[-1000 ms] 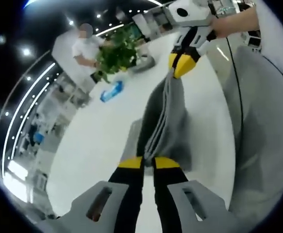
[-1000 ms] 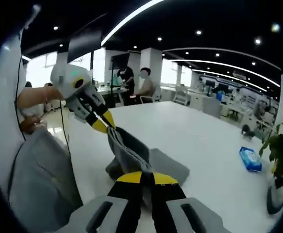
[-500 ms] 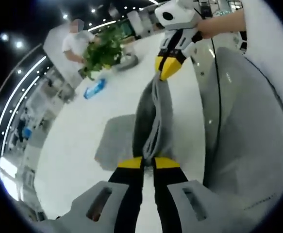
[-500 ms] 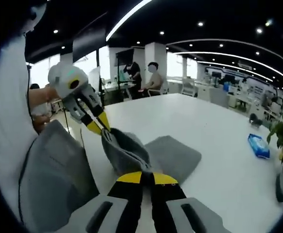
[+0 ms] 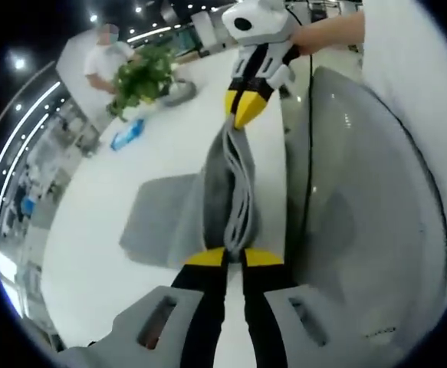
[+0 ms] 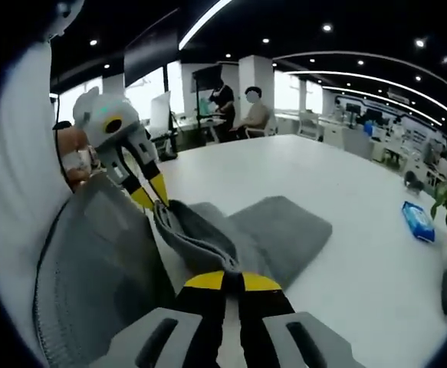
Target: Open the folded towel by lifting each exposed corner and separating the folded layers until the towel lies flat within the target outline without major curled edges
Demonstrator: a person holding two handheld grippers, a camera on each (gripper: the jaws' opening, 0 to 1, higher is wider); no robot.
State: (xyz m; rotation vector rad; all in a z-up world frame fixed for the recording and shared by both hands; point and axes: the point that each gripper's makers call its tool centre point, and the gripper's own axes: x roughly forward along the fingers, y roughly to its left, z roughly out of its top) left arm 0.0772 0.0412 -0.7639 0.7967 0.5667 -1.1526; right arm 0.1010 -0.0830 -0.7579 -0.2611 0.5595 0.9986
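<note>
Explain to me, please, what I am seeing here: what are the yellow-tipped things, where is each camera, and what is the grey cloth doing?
No robot here: a person holds hand-held tongs in each hand, each carrying a fisheye camera that looks along its own jaws.

In the left gripper view, the left tongs rise from the bottom, shut on the grey towel. The right tongs enter from above, shut on the same edge.

The right gripper view shows the reverse: right tongs at the bottom, left tongs beyond.

The towel's edge hangs bunched between them; the rest lies on the white table. A blue packet and potted plant sit farther away.
</note>
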